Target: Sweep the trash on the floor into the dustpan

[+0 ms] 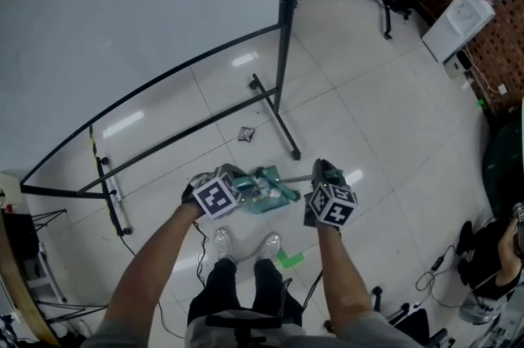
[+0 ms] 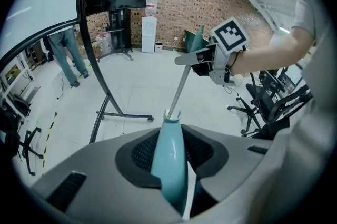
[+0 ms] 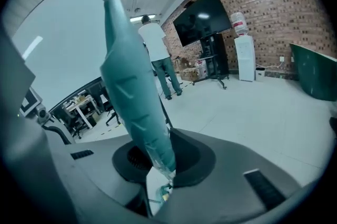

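While my left gripper point(image 1: 232, 177) clamps the pale-teal pole handle point(image 2: 169, 159) and my right gripper point(image 1: 324, 171) a ribbed teal handle point(image 3: 134, 96), the trash point(image 1: 246, 133) lies on the floor point(image 1: 368, 92) up-frame of both, nearer left.

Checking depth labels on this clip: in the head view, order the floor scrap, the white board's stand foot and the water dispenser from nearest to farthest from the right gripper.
1. The stand foot, just up-left of the right gripper.
2. The floor scrap, farther left on the tiles.
3. The water dispenser, far off at the upper right by the brick wall.
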A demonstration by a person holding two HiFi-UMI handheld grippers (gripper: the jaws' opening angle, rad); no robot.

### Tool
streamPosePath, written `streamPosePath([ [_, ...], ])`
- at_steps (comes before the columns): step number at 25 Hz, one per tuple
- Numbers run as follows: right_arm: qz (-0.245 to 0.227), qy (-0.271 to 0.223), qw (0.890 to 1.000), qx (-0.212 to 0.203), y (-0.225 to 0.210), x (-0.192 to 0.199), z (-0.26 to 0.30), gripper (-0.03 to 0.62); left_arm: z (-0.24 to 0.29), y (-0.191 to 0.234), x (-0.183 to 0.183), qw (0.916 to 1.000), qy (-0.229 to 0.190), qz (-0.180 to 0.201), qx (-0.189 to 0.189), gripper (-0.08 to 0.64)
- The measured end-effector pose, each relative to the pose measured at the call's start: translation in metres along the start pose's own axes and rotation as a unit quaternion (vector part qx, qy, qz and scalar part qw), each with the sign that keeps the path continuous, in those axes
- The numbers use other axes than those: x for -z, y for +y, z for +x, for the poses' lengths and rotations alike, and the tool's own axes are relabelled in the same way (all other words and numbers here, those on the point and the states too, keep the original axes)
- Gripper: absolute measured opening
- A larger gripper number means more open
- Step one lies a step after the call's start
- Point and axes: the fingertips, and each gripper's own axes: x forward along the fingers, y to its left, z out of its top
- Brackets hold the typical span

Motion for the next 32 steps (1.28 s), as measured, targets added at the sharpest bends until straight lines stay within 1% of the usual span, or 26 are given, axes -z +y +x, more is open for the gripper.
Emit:
streamPosePath([
  [2, 0.007, 0.002, 1.000, -0.011, 0.001, -0.007, -0.005, 0.052, -0.003, 0.001, 0.008, 1.0000, 0.006, 0.005, -0.004, 0.120],
  [4, 0.021, -0.004, 1.000, -0.015, -0.002, -0.018, -0.010, 0.051, -0.008, -0.002, 0.013, 1.0000, 0.000, 0.005, -0.003, 0.120],
  [7, 0.038, -0.023, 0.999, -0.021, -0.001, -0.039, -0.015, 0.050, -0.021, 0.002, 0.027, 0.9998, -0.011, -0.009, -0.014, 0.120],
  [11, 0.045, -0.042, 0.998, -0.028, 0.013, -0.060, -0.009, 0.049, -0.042, 0.024, 0.052, 0.9979, -0.028, -0.048, -0.034, 0.120],
  [15, 0.031, -0.068, 0.997, -0.016, 0.040, -0.095, 0.003, 0.049, -0.064, 0.057, 0.066, 0.9927, -0.062, -0.089, -0.053, 0.120],
  [18, 0.019, -0.084, 0.996, -0.009, 0.058, -0.118, 0.018, 0.049, -0.077, 0.077, 0.074, 0.9891, -0.068, -0.110, -0.070, 0.120],
  [22, -0.004, -0.104, 0.994, -0.007, 0.087, -0.147, 0.055, 0.049, -0.090, 0.102, 0.094, 0.9824, -0.072, -0.146, -0.091, 0.120],
  [25, -0.011, -0.117, 0.993, -0.014, 0.093, -0.165, 0.089, 0.049, -0.097, 0.122, 0.099, 0.9762, -0.064, -0.173, -0.113, 0.120],
  [28, -0.015, -0.129, 0.991, -0.031, 0.094, -0.175, 0.128, 0.049, -0.098, 0.138, 0.099, 0.9694, -0.055, -0.201, -0.129, 0.120],
  [32, -0.022, -0.136, 0.989, -0.063, 0.100, -0.176, 0.174, 0.049, -0.094, 0.151, 0.104, 0.9581, -0.052, -0.241, -0.146, 0.120],
])
